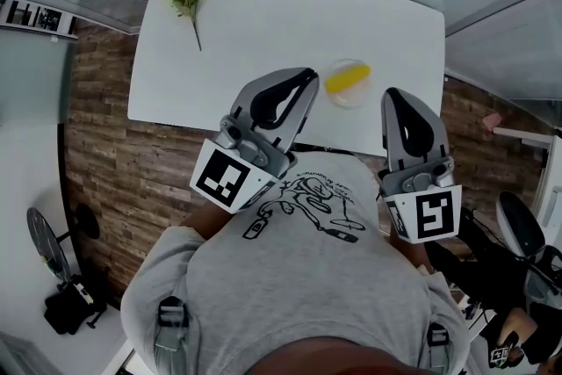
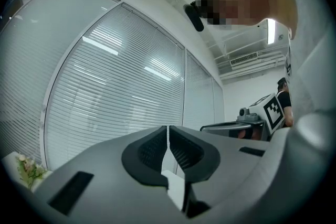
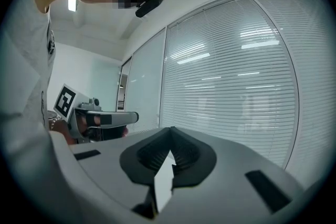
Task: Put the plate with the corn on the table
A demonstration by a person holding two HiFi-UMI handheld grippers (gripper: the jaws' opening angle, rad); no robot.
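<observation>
Left gripper [image 1: 308,78] and right gripper [image 1: 390,95]: jaws together, empty, held off the bench [image 1: 263,31]. Corn [image 1: 348,80] on plate [image 1: 348,99], on the bench.

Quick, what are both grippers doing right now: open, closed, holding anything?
Left gripper: closed, jaws together, nothing between them.
Right gripper: closed, jaws together, nothing between them.

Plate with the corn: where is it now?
In the head view the plate sits on the white table near its front edge, right of centre, between the left hand-held gripper and the right hand-held gripper.
</observation>
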